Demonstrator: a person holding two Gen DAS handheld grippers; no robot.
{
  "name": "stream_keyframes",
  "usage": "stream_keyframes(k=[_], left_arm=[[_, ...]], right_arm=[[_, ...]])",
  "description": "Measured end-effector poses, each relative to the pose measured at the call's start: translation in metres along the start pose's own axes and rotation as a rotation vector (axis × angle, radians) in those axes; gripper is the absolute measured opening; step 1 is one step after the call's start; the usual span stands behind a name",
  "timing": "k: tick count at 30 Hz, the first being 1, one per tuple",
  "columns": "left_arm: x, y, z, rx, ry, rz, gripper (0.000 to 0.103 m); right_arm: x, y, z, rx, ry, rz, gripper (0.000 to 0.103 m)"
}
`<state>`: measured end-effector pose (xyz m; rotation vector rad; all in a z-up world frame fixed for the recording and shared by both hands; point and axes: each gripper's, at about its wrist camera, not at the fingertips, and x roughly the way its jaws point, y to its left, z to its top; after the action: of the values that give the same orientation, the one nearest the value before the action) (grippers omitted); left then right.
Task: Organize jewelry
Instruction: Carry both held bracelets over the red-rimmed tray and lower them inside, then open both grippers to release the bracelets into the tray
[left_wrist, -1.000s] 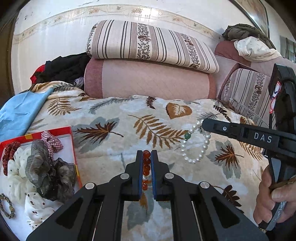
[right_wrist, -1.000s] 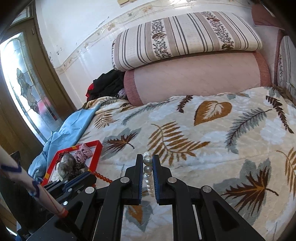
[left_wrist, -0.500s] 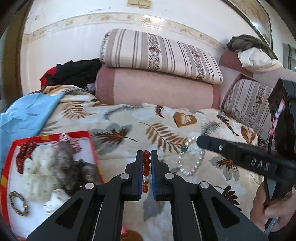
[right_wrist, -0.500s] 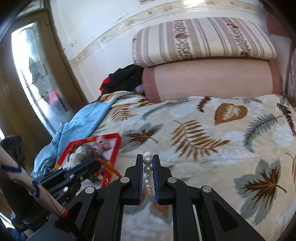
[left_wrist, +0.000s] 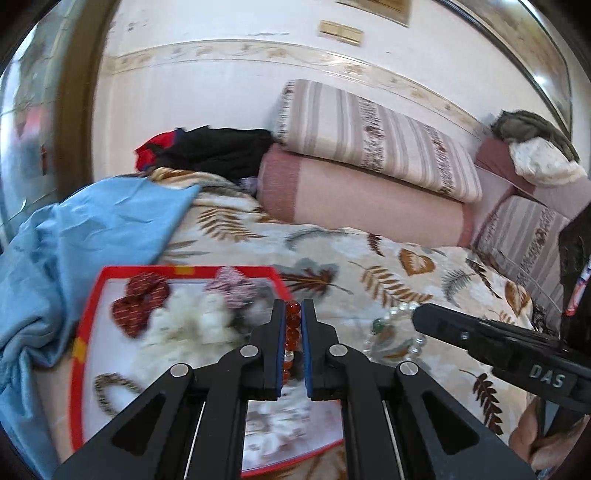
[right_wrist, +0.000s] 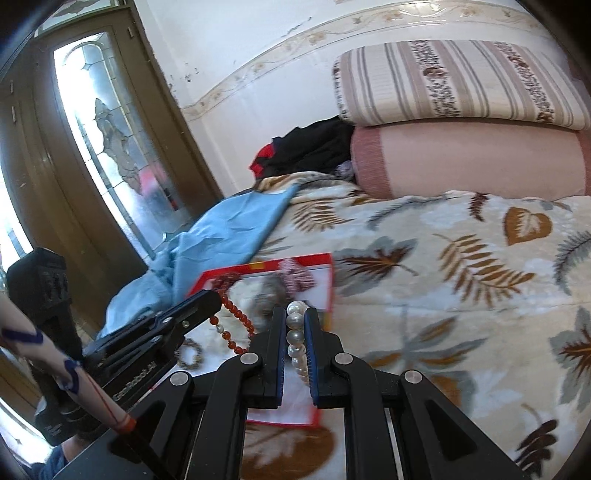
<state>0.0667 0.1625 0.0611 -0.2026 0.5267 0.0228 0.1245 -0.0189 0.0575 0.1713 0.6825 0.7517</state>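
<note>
Motion blur smears the scrunchies (left_wrist: 192, 317) in the red-rimmed tray (left_wrist: 79, 350) on the bed (left_wrist: 369, 266). Left hand-held gripper (left_wrist: 293, 325) is clamped on a red bead bracelet (left_wrist: 291, 332) above it; right hand-held gripper (right_wrist: 296, 332) pinches a pearl bracelet (right_wrist: 295, 336), its loop partly hidden.

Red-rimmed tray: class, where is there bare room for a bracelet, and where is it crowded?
Bare white shows along the red-rimmed tray's left rim, between the dark red scrunchie and the patterned bracelet. Its far middle is crowded: white scrunchies and a checked one.
</note>
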Motion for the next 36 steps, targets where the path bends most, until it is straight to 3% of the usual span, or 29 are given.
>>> stream_keyframes(k=[13,22,36], left_arm=[[-0.021,0.072,-0.01,-0.114,0.036,0.141,0.007],[0.007,0.095,-0.032,-0.114,0.14,0.291,0.007],[0.029,0.104,-0.037,-0.136,0.189,0.318,0.007]], right_arm=[[0.035,0.07,-0.001,-0.073,0.046,0.054,0.011],[0.084,0.077,-0.016,-0.101,0.133,-0.006,0.011],[0.12,0.066,-0.027,-0.137,0.196,-0.124,0.011]])
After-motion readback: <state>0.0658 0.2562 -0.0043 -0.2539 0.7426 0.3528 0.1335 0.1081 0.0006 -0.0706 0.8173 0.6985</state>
